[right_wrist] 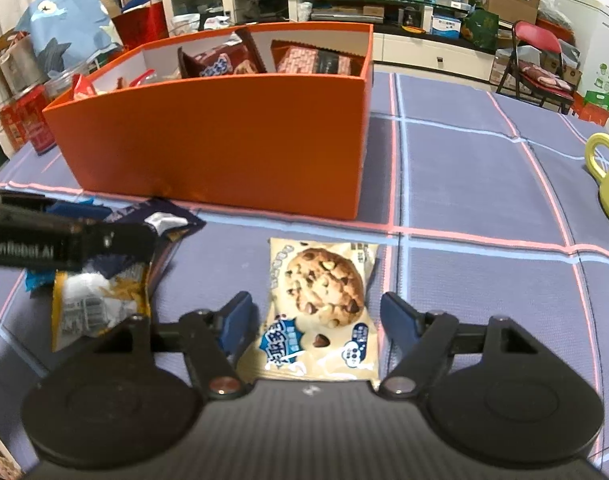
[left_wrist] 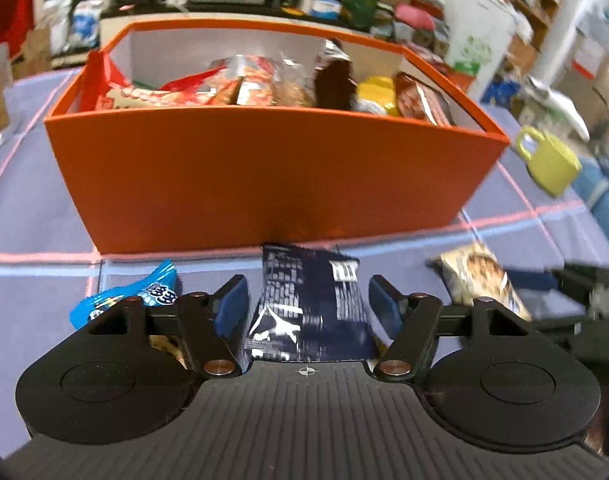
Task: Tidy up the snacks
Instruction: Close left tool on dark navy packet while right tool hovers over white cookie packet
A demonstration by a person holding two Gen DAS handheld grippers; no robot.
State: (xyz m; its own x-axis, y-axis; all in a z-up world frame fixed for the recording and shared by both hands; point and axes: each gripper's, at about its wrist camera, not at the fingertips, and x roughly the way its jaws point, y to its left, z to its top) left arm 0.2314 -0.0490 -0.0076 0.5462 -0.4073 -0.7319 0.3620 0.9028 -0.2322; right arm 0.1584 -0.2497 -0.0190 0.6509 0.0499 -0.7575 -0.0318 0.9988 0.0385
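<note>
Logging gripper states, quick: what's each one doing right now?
Left gripper: open, straddling the dark blue packet.
Right gripper: open, straddling the cookie packet.

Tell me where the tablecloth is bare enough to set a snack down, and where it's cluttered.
Bare: the tablecloth between the orange box and the yellow mug, and right of the cookie packet. Crowded: in front of the box's left half, where the dark blue packet, the light blue wrapper and a yellow packet lie together.

Behind the table (right_wrist: 464, 184), covered in a purple cloth with pink and blue grid lines, a long white cabinet (right_wrist: 432, 56) with a glass top crowded with clutter runs along the wall, a red folding chair (right_wrist: 538, 60) and a white fridge (right_wrist: 596, 36) standing at its right.
</note>
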